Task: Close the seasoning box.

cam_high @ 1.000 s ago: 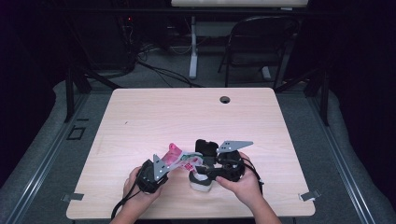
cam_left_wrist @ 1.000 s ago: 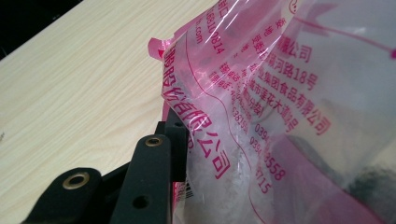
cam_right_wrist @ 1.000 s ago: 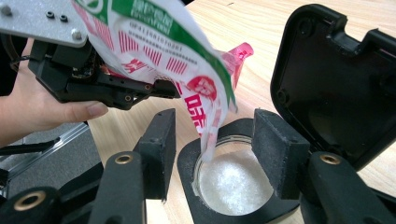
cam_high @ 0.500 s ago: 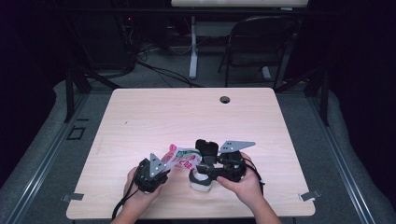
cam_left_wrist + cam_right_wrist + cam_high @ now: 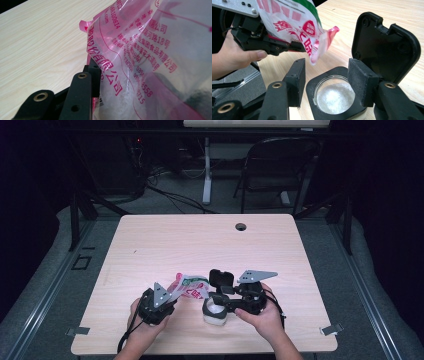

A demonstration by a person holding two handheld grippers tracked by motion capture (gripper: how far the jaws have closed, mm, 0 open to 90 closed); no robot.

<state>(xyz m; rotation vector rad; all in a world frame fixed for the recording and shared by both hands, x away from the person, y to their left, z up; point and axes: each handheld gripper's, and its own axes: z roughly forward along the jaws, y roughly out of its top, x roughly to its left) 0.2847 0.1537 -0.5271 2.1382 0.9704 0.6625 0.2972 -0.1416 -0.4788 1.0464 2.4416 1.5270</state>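
Note:
A pink, white and green plastic bag (image 5: 191,286) hangs tilted in my left gripper (image 5: 175,294), which is shut on its lower part. In the left gripper view the bag (image 5: 140,50) lies against one black jaw and hides the other. White crystals show inside it. My right gripper (image 5: 216,304) is shut on a small white jar (image 5: 215,316) standing on the table. In the right gripper view the jaws of my right gripper (image 5: 327,68) flank the jar's black rim (image 5: 312,86), with white crystals inside. Its hinged black lid (image 5: 384,42) stands open. The bag's open corner (image 5: 322,45) hangs just above and left of the jar mouth.
The light wooden table (image 5: 200,245) has a round cable hole (image 5: 241,226) near its far edge. A folding chair (image 5: 280,165) and floor cables lie beyond the table. Both hands work near the front edge.
The bag has shifted slightly toward the jar and lies flatter. The right gripper and the jar have stayed put.

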